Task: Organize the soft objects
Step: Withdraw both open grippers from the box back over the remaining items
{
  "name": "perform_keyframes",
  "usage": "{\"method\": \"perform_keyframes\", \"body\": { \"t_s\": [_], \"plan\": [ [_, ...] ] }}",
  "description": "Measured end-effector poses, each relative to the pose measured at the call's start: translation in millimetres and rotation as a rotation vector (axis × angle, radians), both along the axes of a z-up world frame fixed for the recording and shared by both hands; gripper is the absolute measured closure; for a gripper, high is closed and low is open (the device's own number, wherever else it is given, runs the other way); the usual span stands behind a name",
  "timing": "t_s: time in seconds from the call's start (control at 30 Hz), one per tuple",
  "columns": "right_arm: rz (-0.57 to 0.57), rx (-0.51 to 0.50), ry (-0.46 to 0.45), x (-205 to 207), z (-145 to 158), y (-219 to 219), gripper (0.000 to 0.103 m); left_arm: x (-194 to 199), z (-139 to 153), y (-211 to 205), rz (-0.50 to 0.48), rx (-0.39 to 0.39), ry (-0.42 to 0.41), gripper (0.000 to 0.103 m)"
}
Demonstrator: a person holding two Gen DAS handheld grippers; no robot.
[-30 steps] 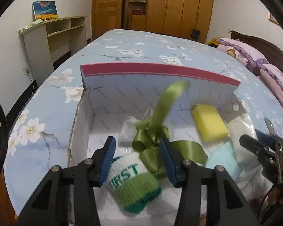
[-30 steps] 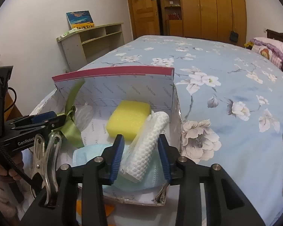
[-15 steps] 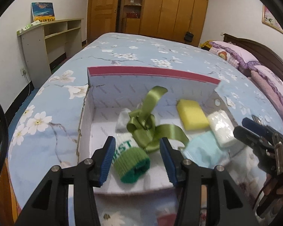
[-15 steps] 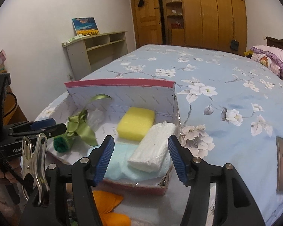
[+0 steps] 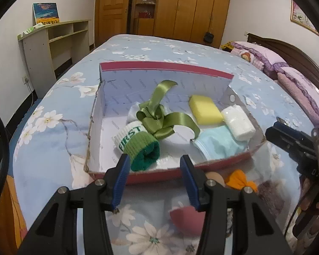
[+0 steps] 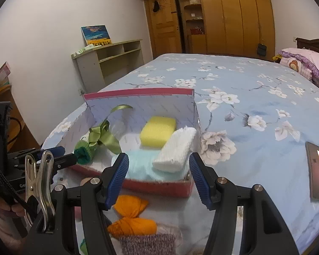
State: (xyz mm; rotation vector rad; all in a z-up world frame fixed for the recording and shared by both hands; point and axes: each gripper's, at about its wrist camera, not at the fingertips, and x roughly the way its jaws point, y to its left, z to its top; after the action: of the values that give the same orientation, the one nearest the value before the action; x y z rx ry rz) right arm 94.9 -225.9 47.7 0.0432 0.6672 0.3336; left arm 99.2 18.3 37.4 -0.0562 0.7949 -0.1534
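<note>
A home bedroom: a wide bed (image 6: pixel 255 97) under a blue floral sheet fills the middle, purple pillows (image 5: pixel 287 72) lie against a dark headboard at right, wooden wardrobes (image 6: pixel 223 17) line the far wall, open shelving (image 5: pixel 59 38) stands left

A wide bed (image 5: pixel 159 48) under a pale blue spread with white blossoms fills the room, its dark wooden headboard (image 5: pixel 291 55) and pink-purple pillows (image 5: pixel 263 55) at the right. Along the far wall runs a tall wooden wardrobe (image 6: pixel 234 17) with an open shelf niche, beside a wooden door (image 6: pixel 163 21). Against the plain white left wall stands a light shelf unit (image 6: pixel 110 57) with a small painting (image 6: pixel 96 35) propped on top, and a framed picture (image 5: pixel 302 19) hangs on the right wall.
</note>
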Motion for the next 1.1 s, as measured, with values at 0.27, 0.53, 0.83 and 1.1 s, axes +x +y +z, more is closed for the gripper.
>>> {"method": "perform_keyframes", "body": {
  "t_s": [0.27, 0.53, 0.83, 1.1],
  "plan": [
    [-0.005, 0.020, 0.017, -22.1, 1.3, -5.0, 0.042, -22.5, 7.4, -4.5, -0.014, 0.009, -0.014, 0.052],
    [-0.021, 0.041, 0.050, -40.9, -7.8, -12.5, 0.042, -36.5, -4.1, -13.1, -0.048, -0.002, 0.025, 0.052],
    [-0.033, 0.040, 0.076, -63.4, -13.0, -20.4, 0.042, -49.8, -11.8, -15.4, -0.057, -0.049, 0.057, 0.052],
    [-0.030, 0.020, 0.119, -81.7, -20.2, -18.5, 0.042, -52.3, -24.9, -24.3, -0.067, -0.078, 0.063, 0.052]
  ]
}}
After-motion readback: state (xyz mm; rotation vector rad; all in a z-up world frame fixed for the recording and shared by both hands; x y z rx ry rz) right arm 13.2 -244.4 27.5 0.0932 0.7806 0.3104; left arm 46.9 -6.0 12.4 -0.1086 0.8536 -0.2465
